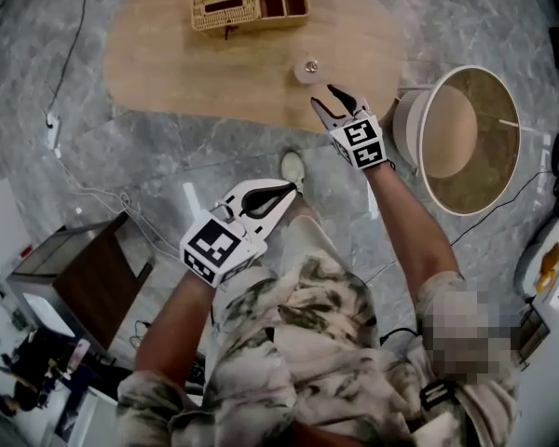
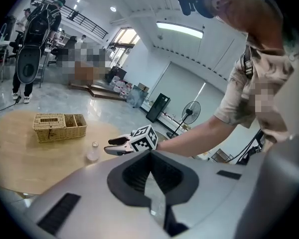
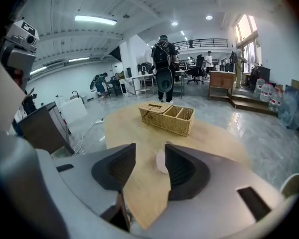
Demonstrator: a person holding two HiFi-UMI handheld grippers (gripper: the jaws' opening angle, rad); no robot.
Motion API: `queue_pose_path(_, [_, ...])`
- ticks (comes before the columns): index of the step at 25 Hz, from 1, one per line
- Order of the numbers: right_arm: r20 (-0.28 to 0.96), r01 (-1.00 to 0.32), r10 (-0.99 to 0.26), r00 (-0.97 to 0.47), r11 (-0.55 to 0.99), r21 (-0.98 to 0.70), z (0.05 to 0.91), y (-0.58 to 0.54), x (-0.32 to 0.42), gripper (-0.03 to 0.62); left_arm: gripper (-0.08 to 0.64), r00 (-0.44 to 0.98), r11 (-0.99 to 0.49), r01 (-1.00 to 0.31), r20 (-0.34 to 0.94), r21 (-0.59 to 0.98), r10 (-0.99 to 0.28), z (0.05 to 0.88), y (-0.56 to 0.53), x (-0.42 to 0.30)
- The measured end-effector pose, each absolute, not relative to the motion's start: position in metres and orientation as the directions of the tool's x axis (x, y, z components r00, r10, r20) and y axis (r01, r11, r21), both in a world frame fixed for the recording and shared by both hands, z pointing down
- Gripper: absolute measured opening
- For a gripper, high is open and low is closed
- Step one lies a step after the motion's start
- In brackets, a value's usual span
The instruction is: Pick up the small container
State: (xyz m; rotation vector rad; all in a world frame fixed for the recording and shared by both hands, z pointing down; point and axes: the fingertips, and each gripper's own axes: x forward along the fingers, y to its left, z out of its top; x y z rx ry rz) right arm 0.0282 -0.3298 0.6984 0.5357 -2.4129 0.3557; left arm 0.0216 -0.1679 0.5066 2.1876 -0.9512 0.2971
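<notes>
**Head view.** A pale wooden table (image 1: 168,54) with a rounded outline stands on a grey marble floor. A wicker basket (image 1: 247,6) with 3 compartments sits near its far edge. The small container (image 1: 307,70), clear with a metal cap, stands upright on the table, well apart from the basket and near the near edge. The right gripper (image 1: 323,98) is held just short of the container, its 2 jaws spread and aimed at it without touching. The left gripper (image 1: 289,191) is held back over the floor, close to the person's body, with its jaws pressed together. A round white drum (image 1: 466,138) with an open top stands to the right of the table.

**Left gripper view.** The left gripper's (image 2: 150,156) dark jaws meet at their tips, with nothing between them. Past them the right gripper (image 2: 112,147) reaches in over the table (image 2: 20,153), its tips just beside the small container (image 2: 92,152). The basket (image 2: 60,127) sits farther back. A standing fan (image 2: 189,112) shows in the background.

**Right gripper view.** The right gripper's (image 3: 150,151) jaws stand apart. The small container (image 3: 161,162) shows in the gap beyond them, partly hidden behind the right-hand jaw, and the pads do not press on it. It rests on the table (image 3: 134,133), with the basket (image 3: 167,117) behind it.
</notes>
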Motion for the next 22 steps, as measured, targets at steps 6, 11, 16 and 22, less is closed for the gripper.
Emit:
queue_pose_path(6, [0.655, -0.448, -0.282, -0.701, 0.889, -0.097, 0.748, -0.36, 0.013, 0.218, 0.021, 0.7, -0.435, -0.708, 0.466, 0.557, -0.542, 0.539, -0.193, 0.022])
queue_pose_path(11, [0.656, -0.47, -0.305, -0.69, 0.879, -0.086, 0.778, -0.381, -0.001, 0.241, 0.021, 0.702, -0.426, -0.702, 0.453, 0.571, -0.55, 0.556, -0.21, 0.019])
queue_pose_path(16, [0.65, -0.485, -0.324, -0.688, 0.871, -0.079, 0.8, -0.393, -0.011, 0.241, 0.021, 0.703, -0.421, -0.698, 0.444, 0.579, -0.555, 0.57, -0.223, 0.014])
queue_pose_path(22, [0.627, -0.504, -0.363, -0.689, 0.862, -0.054, 0.809, -0.4, -0.017, 0.195, 0.021, 0.697, -0.404, -0.7, 0.439, 0.588, -0.567, 0.581, -0.226, 0.006])
